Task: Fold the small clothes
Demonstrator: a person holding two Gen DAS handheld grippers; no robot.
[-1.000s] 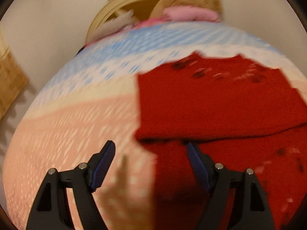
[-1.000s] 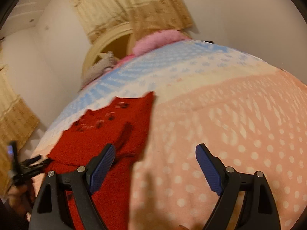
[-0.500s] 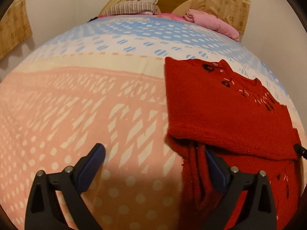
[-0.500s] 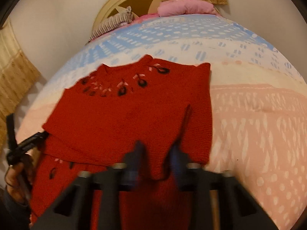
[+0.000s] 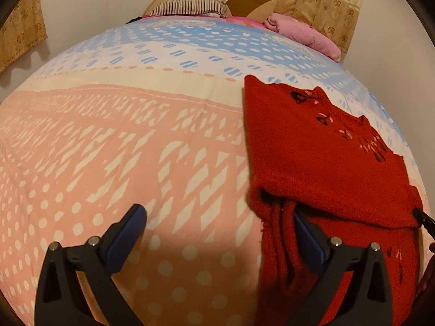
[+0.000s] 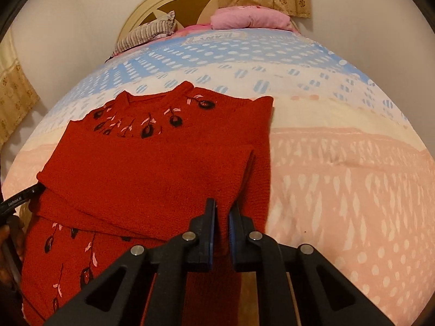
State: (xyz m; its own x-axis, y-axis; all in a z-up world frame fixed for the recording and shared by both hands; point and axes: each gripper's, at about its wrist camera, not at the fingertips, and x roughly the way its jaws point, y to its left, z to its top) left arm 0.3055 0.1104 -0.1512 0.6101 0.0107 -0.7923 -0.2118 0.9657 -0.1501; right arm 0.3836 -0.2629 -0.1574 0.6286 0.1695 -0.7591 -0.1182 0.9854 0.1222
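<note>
A red knit sweater (image 6: 152, 168) with dark embroidered flowers lies partly folded on the bed, sleeves laid across its body. My right gripper (image 6: 223, 217) is shut on a fold of the sweater near its right edge. In the left wrist view the sweater (image 5: 326, 163) lies to the right. My left gripper (image 5: 217, 222) is open, its right finger (image 5: 307, 233) resting against the sweater's left edge, its left finger (image 5: 125, 233) over the bedspread. The tip of the left gripper (image 6: 21, 198) shows at the sweater's left side in the right wrist view.
The bed has a pink, cream and blue patterned bedspread (image 5: 122, 149). A striped pillow (image 5: 190, 5) and a pink pillow (image 6: 250, 17) lie by the round headboard (image 6: 174, 2). Patterned curtains (image 5: 320, 2) hang by the walls.
My right gripper has swung over the sweater and closed on a fold of it. My left gripper has shifted left of the sweater and stays open.
</note>
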